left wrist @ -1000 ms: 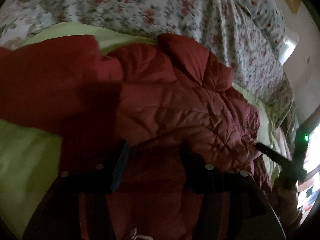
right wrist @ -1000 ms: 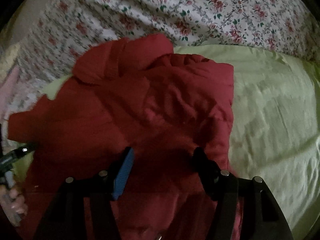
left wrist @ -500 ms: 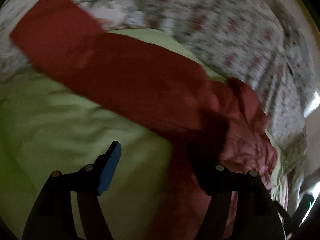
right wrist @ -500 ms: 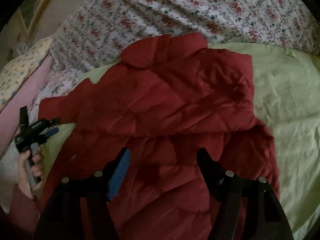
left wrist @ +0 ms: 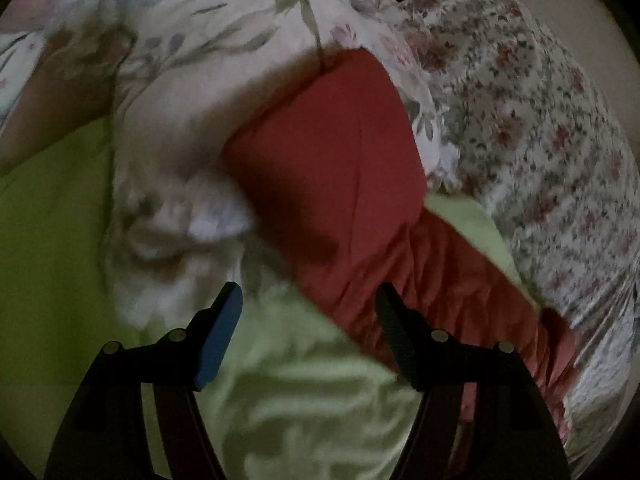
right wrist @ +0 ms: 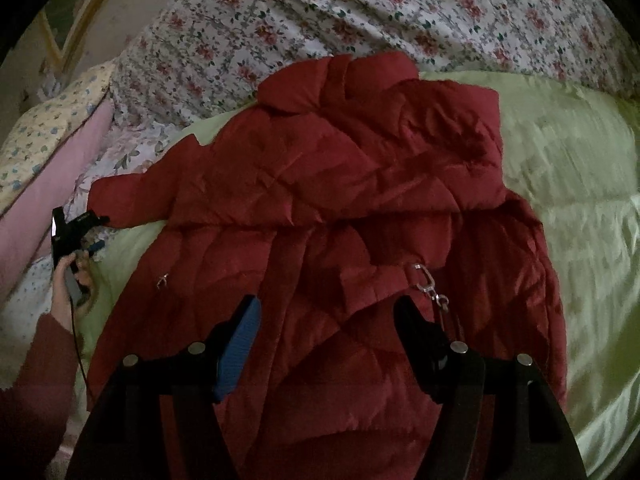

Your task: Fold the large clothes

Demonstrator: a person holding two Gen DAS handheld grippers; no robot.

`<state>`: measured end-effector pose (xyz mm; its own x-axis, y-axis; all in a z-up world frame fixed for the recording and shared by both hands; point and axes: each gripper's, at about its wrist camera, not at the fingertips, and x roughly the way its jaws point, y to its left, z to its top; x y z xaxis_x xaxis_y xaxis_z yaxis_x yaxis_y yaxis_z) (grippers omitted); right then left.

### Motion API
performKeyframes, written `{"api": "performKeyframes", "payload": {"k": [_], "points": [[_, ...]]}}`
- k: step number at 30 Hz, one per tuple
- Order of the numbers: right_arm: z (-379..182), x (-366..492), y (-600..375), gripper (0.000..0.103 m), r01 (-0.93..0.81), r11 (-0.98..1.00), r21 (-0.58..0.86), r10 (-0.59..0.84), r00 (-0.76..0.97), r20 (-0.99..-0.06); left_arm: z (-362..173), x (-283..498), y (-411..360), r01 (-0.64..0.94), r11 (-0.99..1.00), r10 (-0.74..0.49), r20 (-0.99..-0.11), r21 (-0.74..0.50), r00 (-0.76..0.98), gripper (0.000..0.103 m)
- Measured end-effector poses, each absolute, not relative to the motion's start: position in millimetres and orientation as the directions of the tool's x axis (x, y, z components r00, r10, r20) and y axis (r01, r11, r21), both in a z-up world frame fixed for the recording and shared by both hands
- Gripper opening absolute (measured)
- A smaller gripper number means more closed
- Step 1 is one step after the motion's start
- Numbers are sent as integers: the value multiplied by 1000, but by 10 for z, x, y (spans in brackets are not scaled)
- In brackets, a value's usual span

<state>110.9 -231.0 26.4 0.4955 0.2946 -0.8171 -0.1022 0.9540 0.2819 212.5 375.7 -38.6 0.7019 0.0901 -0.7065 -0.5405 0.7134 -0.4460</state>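
Note:
A large red quilted jacket lies spread on a light green cover, collar at the far side, one sleeve stretched to the left. My right gripper is open and empty, held above the jacket's lower part near a metal zipper pull. My left gripper is open and empty at the end of the red sleeve, just short of its cuff. It also shows in the right wrist view, held in a hand beside the sleeve end.
A floral quilt is bunched along the far side of the bed. A white floral pillow and pink and yellow pillows lie at the left by the sleeve. A wall with a framed picture is behind.
My left gripper has swung left from the jacket's body to the sleeve end. My right gripper has drawn back, so more of the jacket shows. Both stayed open.

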Motion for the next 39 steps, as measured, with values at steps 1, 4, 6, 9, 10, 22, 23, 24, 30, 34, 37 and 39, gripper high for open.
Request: {"api": "performKeyframes", "payload": {"k": [1, 4, 6, 9, 10, 22, 23, 24, 30, 34, 37, 39], "points": [[255, 1103, -2317, 71, -96, 954, 284, 294, 492, -819, -380, 2180, 3767, -536, 716, 88, -703, -448, 706, 69], [230, 1098, -2353, 71, -80, 952, 294, 295, 486, -823, -453, 2375, 3875, -530, 722, 73, -712, -445, 698, 70], [229, 1086, -2358, 71, -77, 953, 292, 292, 485, -825, -468, 2431, 3941, -548, 725, 111, -716, -416, 689, 53], [248, 1077, -2368, 71, -75, 955, 286, 285, 487, -826, -474, 2453, 3960, -508, 748, 79, -703, -427, 707, 15], [259, 1075, -2373, 71, -74, 956, 285, 284, 489, -825, -459, 2419, 3956, -496, 755, 80, -690, -429, 720, 13], [250, 1119, -2410, 71, -79, 949, 304, 302, 494, -815, 162, 2021, 3035, -204, 853, -95, -527, -480, 844, 9], [250, 1121, -2402, 71, -83, 949, 304, 304, 494, -815, 221, 2002, 2905, -171, 859, -120, -515, -482, 849, 9], [253, 1122, -2398, 71, -86, 949, 305, 306, 494, -814, 267, 1970, 2797, -142, 863, -143, -504, -485, 852, 9], [308, 1137, -2438, 71, -93, 945, 313, 316, 506, -803, 397, 2021, 2071, 8, 864, -286, -478, -503, 831, 9], [330, 1210, -2526, 71, -93, 944, 318, 319, 512, -798, 396, 2062, 1619, 85, 869, -352, -489, -488, 798, 9], [336, 1275, -2598, 71, -86, 941, 327, 323, 514, -795, 381, 2081, 1319, 129, 868, -389, -494, -480, 778, 9], [338, 1363, -2662, 71, -80, 938, 337, 328, 515, -792, 371, 2119, 1147, 151, 863, -413, -500, -482, 762, 9]]}}
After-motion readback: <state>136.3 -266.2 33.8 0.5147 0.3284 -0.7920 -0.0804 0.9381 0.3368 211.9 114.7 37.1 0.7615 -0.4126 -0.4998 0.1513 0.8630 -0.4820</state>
